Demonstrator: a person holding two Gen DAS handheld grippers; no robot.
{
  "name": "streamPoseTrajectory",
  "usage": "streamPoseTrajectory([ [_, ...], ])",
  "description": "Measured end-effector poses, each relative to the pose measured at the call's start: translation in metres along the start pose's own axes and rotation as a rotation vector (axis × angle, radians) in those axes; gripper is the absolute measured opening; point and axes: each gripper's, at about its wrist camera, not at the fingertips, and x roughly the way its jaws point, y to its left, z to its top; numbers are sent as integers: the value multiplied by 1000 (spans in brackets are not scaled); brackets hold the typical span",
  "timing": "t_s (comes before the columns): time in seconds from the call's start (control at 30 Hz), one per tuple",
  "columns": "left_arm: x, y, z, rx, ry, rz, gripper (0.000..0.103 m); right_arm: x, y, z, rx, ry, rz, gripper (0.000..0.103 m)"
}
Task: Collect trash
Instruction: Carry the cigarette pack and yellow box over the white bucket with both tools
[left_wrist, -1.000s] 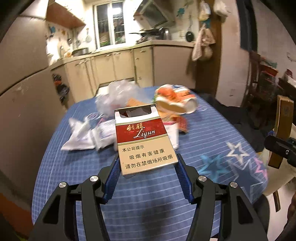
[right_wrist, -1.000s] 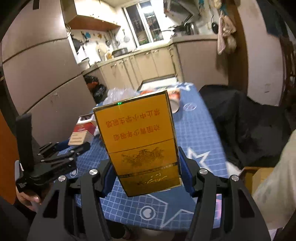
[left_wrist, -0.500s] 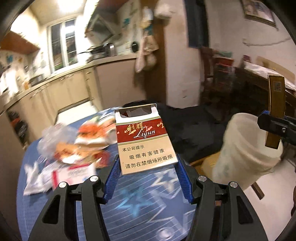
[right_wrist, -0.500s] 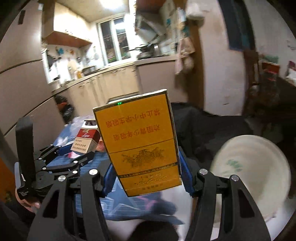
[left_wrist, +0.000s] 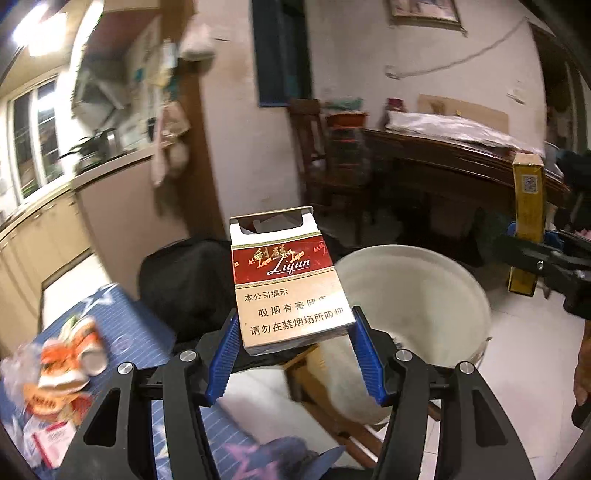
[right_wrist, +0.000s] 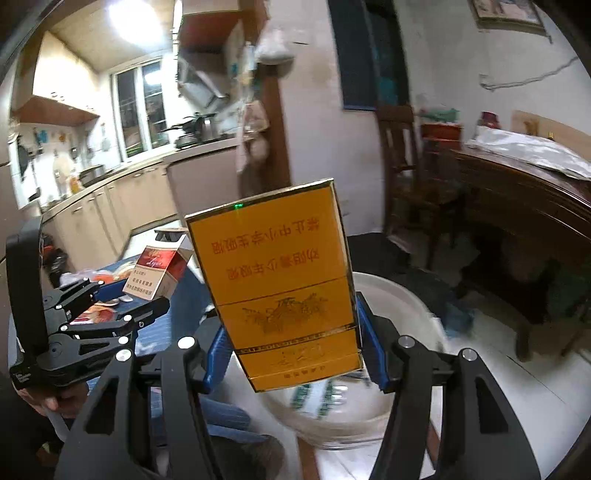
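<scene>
An open red and white cigarette pack (left_wrist: 288, 280) stands upright between the blue pads of my left gripper (left_wrist: 293, 321), which is shut on it. The pack hangs just left of a white bucket (left_wrist: 413, 295), past the table's edge. My right gripper (right_wrist: 291, 332) is shut on a yellow cigarette pack (right_wrist: 277, 295), held upside down over the bucket's rim (right_wrist: 399, 295). In the right wrist view the left gripper (right_wrist: 122, 295) and its red pack (right_wrist: 159, 269) show at the left. In the left wrist view the yellow pack (left_wrist: 528, 221) shows at the far right.
Orange wrappers and a crushed cup (left_wrist: 70, 362) lie on the blue star-patterned tablecloth (left_wrist: 140, 325) at lower left. A black cloth (left_wrist: 184, 280) drapes beside the table. A dark wooden desk (left_wrist: 443, 166) stands behind the bucket. Printed packaging (right_wrist: 325, 398) lies inside the bucket.
Both grippers have swung right, away from the table and the kitchen, each still holding its pack. The white bucket has come into view under and beside them.
</scene>
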Motion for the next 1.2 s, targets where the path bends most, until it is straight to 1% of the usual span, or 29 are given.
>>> streamPoseTrajectory([
  [0.03,7,-9,5,8,5,-15,60,1,-6,-1,4,4,-13,57],
  [0.17,29,-38,20,39,16,-36,60,11,-32,-1,18,38,-62,57],
  [0.33,52,-66,30,74,36,-42,60,26,-46,0,-1,81,-90,57],
  [0.47,62,-71,29,86,48,-35,60,34,-47,1,-5,87,-94,57],
  [0.7,72,-70,25,76,55,-51,60,41,-58,-1,1,103,-87,57],
  [0.97,76,-73,26,86,73,-76,60,46,-64,-2,1,129,-90,57],
  [1.2,79,-74,25,87,76,-77,60,48,-61,-2,-6,142,-88,57],
])
